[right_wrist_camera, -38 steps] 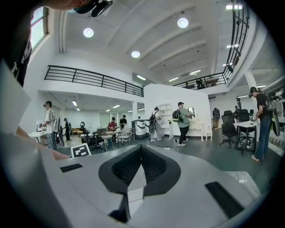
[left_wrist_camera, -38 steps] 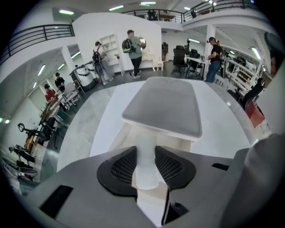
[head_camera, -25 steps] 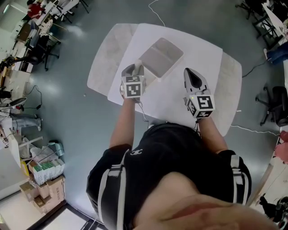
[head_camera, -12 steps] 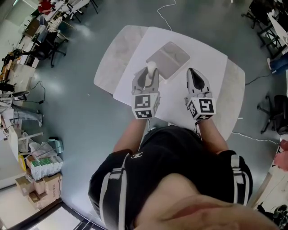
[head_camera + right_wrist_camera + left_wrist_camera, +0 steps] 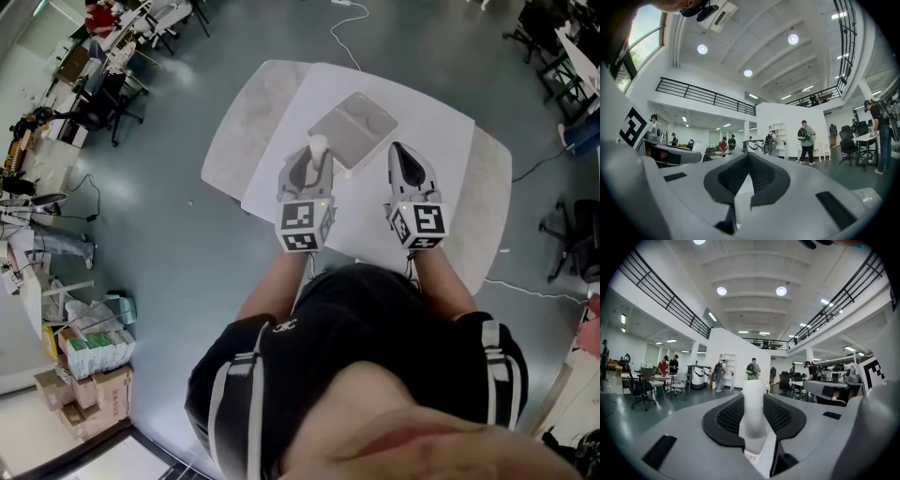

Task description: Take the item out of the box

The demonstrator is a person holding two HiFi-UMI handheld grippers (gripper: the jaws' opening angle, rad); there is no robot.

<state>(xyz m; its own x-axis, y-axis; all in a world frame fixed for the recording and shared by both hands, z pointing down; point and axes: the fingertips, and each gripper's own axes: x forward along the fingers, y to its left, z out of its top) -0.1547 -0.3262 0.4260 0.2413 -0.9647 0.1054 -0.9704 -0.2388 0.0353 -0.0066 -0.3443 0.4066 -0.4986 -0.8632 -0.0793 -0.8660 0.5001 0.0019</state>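
Note:
My left gripper (image 5: pixel 316 155) is held level above the near edge of the white table (image 5: pixel 441 150). It is shut on a white cylindrical item (image 5: pixel 319 143) that stands up between its jaws. In the left gripper view the same item (image 5: pixel 753 404) fills the gap between the dark pads (image 5: pixel 729 416) of the left gripper (image 5: pixel 753 397). The shallow pale box (image 5: pixel 354 127) lies on the table just beyond and right of that item. My right gripper (image 5: pixel 397 150) hovers level to the box's right, jaws shut with nothing in them; the right gripper (image 5: pixel 749 154) view shows its tips meeting.
The table stands on a grey floor with a cable (image 5: pixel 345 37) behind it. Office chairs (image 5: pixel 572 234) stand at the right, desks and cardboard boxes (image 5: pixel 89 398) at the left. Both gripper views look out over a hall with people (image 5: pixel 804 140) far off.
The left gripper has risen from the box's near-left edge and tipped up to level, bringing the white item with it. The right gripper has barely shifted.

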